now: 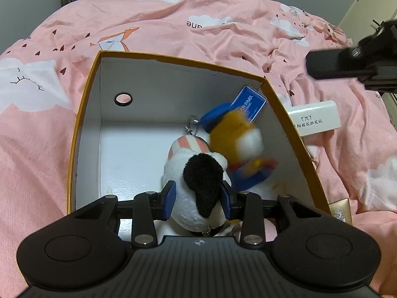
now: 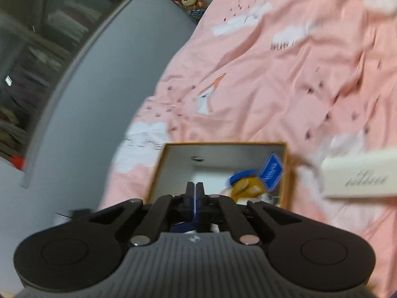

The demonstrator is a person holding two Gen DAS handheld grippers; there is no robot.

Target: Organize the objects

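- Jaws first: my left gripper squeezes the soft white dog toy, low in the near part of the box. My right gripper is pinched together with nothing in it.
- I think the dog is light and squishy, so holding its fat middle works best.
- Just past it lies the blurry orange toy.
- Right of the box, the white case looks hard and smooth; I'd grab its long sides.
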